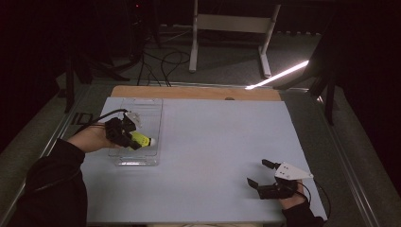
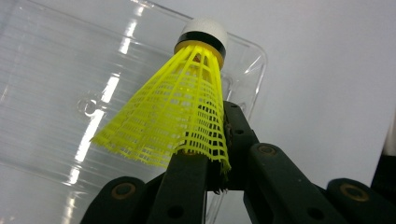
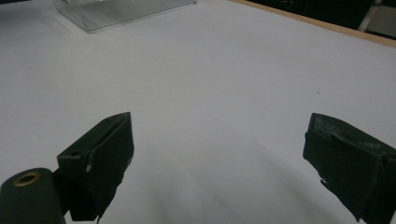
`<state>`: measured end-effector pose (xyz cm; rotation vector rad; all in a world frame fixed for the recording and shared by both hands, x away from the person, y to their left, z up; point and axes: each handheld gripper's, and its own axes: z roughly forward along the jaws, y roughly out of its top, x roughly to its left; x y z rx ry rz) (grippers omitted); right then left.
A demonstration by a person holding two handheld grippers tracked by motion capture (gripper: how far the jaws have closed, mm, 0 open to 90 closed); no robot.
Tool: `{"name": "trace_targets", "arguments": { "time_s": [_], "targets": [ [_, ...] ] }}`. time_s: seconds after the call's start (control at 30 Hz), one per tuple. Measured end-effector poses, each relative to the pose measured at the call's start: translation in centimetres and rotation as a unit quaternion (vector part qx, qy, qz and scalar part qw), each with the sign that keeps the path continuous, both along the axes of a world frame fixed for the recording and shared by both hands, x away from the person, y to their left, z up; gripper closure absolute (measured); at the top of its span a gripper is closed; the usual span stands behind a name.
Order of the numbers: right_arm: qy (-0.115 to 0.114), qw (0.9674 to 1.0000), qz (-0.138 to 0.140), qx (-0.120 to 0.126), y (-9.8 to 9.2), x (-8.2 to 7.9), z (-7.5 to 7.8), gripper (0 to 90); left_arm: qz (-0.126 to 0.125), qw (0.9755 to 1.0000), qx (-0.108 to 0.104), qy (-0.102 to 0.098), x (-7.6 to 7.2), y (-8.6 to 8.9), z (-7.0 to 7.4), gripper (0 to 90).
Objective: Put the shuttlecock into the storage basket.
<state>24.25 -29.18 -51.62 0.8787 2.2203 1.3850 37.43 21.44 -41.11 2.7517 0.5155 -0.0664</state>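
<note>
Yellow shuttlecock in left gripper over clear tray, right gripper agape

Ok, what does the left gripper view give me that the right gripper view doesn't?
Left gripper view: the yellow shuttlecock, its mesh skirt pinched in the left claw, white cork tip pointing away, over the clear plastic tray.
Right gripper view: the right claw, jaws wide apart with nothing between them, and the table's wooden edge.
Both: the tray and the white table surface.
</note>
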Motion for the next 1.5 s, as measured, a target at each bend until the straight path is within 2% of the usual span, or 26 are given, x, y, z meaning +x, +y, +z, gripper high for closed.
{"name": "trace_targets", "arguments": {
  "time_s": [0.27, 0.57, 0.73, 0.77, 0.8, 1.03, 1.13, 1.17, 1.27, 1.3, 1.37, 1.43, 1.5],
  "targets": [
    [0.001, 1.0000, -0.001, 0.000, 0.0, -0.1, 0.0, 8.6, -0.010, 0.9999, 0.013, 0.004, -0.1, -0.3, -1.1, 88.9],
    [0.003, 1.0000, -0.002, 0.001, -0.1, 0.0, -0.1, 8.6, -0.012, 0.9997, 0.016, 0.012, 0.0, -0.5, -1.9, 88.8],
    [0.004, 1.0000, -0.003, 0.000, -0.1, 0.0, -0.1, 8.6, -0.002, 0.9997, 0.020, 0.017, 0.1, -0.5, -2.2, 88.5],
    [0.004, 1.0000, -0.002, 0.000, -0.1, 0.0, -0.1, 8.6, -0.006, 0.9995, 0.014, 0.028, 0.2, -0.5, -2.5, 88.5],
    [0.004, 1.0000, -0.002, 0.000, -0.1, 0.0, -0.1, 8.6, -0.004, 0.9994, 0.018, 0.031, 0.2, -0.5, -2.6, 88.5],
    [0.003, 1.0000, -0.002, -0.003, -0.1, 0.0, -0.1, 8.6, -0.006, 0.9990, 0.023, 0.038, 0.5, -0.6, -3.5, 88.5],
    [0.004, 1.0000, -0.002, -0.003, -0.1, 0.0, -0.1, 8.6, -0.003, 0.9988, 0.023, 0.043, 0.5, -0.7, -3.7, 87.8],
    [0.004, 1.0000, -0.002, -0.003, -0.1, 0.0, -0.1, 8.7, 0.006, 0.9985, 0.028, 0.047, 0.6, -0.7, -3.7, 87.6],
    [0.004, 1.0000, -0.002, -0.004, -0.1, 0.0, -0.1, 8.6, 0.007, 0.9987, 0.031, 0.041, 0.6, -0.8, -3.5, 82.7],
    [0.005, 1.0000, -0.003, -0.004, -0.1, 0.0, -0.2, 8.7, 0.018, 0.9990, 0.024, 0.034, 0.7, -0.8, -3.2, 79.2],
    [0.005, 1.0000, -0.004, -0.004, -0.1, 0.0, -0.2, 8.7, 0.022, 0.9991, 0.021, 0.029, 0.8, -0.7, -2.8, 76.0],
    [0.005, 1.0000, -0.003, -0.005, -0.1, 0.0, -0.1, 8.7, 0.029, 0.9991, 0.015, 0.027, 0.8, -0.7, -2.5, 64.2],
    [0.005, 1.0000, -0.003, -0.005, -0.1, 0.0, -0.1, 8.7, 0.048, 0.9985, 0.009, 0.025, 0.9, -0.7, -2.2, 55.4]
  ]
}}
